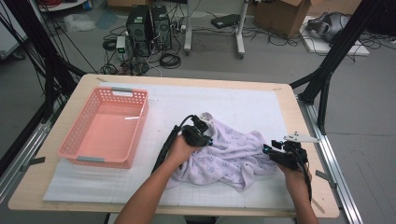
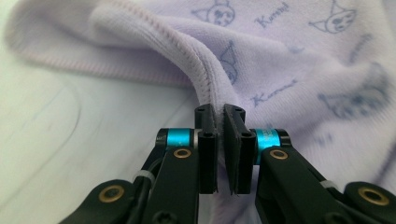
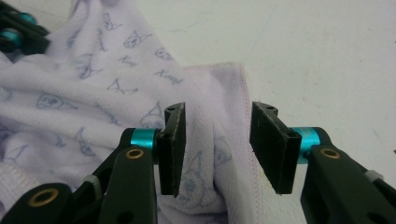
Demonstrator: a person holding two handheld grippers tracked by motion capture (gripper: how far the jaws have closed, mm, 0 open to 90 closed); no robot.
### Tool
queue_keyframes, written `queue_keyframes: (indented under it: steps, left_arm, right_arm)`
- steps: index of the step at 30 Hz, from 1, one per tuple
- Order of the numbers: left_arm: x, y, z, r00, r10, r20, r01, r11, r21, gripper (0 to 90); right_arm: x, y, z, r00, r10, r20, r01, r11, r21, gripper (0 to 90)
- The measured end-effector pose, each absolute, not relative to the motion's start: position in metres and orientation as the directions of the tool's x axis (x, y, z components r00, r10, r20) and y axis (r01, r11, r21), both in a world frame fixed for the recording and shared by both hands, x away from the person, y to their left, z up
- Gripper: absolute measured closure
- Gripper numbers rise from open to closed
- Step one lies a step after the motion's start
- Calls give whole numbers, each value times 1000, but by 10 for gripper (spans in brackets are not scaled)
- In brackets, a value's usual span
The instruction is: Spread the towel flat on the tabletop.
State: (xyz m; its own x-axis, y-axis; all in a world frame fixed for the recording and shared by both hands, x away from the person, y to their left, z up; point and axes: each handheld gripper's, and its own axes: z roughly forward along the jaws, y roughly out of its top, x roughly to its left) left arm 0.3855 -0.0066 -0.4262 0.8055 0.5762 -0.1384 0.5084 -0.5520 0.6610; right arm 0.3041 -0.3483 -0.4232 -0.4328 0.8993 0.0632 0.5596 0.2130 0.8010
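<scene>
Your high view sits up above your side of the desk [image 1: 280,100] and looks forward and down. Your two gripper views ride low and very close, looking along their own jaws. All three share the purple towel [image 1: 233,151] [image 2: 299,56] [image 3: 93,93].

Left claw [image 2: 219,135] pinched closed, right claw [image 3: 217,144] jaws parted

A wooden table [image 1: 299,116] fills the frame's middle, covered by a white mat [image 1: 243,105]. A pink basket [image 1: 105,128] sits left; a lilac towel [image 1: 233,154] lies lower right.
</scene>
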Motion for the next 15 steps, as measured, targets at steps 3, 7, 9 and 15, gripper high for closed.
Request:
queue_keyframes:
  steps: [3, 7, 9, 15]
  left_arm:
    - [372, 17, -425, 793, 587, -165, 522, -515, 680, 843]
    - [356, 46, -421, 787, 591, -178, 526, -491, 695, 844]
    - [349, 57, -419, 784, 592, -186, 527, -477, 703, 844]
    - [336, 78, -415, 779, 593, -201, 531, -455, 715, 844]
  right_arm:
    - [308, -348, -423, -430, 900, 72, 563, 205, 801, 555]
    - [318, -348, -422, -425, 902, 74, 571, 204, 795, 558]
    - [328, -348, -419, -421, 903, 83, 578, 196, 792, 553]
    - [368, -329, -421, -505, 861, 62, 603, 300, 740, 476]
